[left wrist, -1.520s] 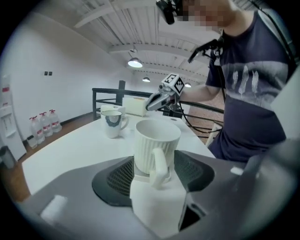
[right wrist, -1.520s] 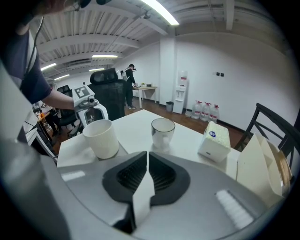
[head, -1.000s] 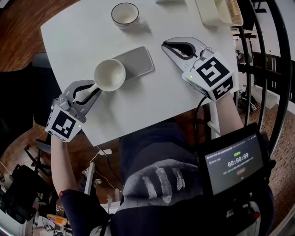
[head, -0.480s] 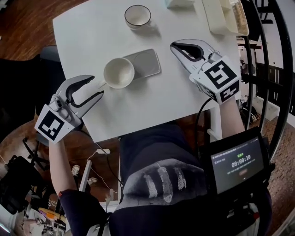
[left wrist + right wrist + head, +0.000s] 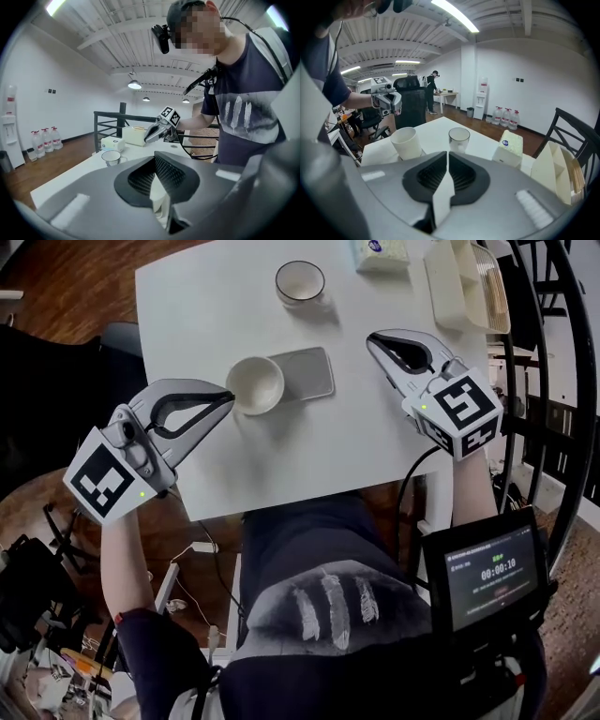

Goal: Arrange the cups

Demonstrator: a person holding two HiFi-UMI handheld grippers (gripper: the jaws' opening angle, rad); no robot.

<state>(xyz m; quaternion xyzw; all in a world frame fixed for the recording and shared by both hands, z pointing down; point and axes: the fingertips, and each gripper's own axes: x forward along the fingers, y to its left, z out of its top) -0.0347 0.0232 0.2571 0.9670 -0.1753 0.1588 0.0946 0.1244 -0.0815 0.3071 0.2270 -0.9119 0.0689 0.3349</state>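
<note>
**Item 1.** Plain white ceramic cup (image 5: pixel 255 384), round, with a wall that tapers slightly.
- Stands upright, mouth up, and nothing shows inside it.
- Sits near the middle of the white square table (image 5: pixel 216 306), at the left end of a flat grey rectangular tray with rounded corners (image 5: pixel 305 373).
- From above its rim overlaps the tray's edge (whether its base is on the tray or just beside it cannot be told).

**Item 2.** White round cup with a thin dark rim (image 5: pixel 300 281).
- Upright and open at the top.
- Stands near the far edge of the table, well apart from the first cup and beyond the tray.

**Item 3.** Left gripper (image 5: pixel 228 399), grey two-jaw tool with a marker cube at its rear.
- It is over the table's left edge.
- The jaws are closing and the tips have met, with nothing clamped between them.
- The tips point at the plain cup and lie just beside its left wall in the head view.
- Contact cannot be confirmed.

**Item 4.** Right gripper (image 5: pixel 375 339), of the same make.
- It is over the right part of the table.
- The jaws are together and empty.
- Its tips are clear of the tray and of both cups.

**Item 5.** Other things at the far right of the table:
- a pale soft tissue pack with a blue label (image 5: pixel 380 253);
- a cream plastic tray with raised walls (image 5: pixel 441 292).
</note>
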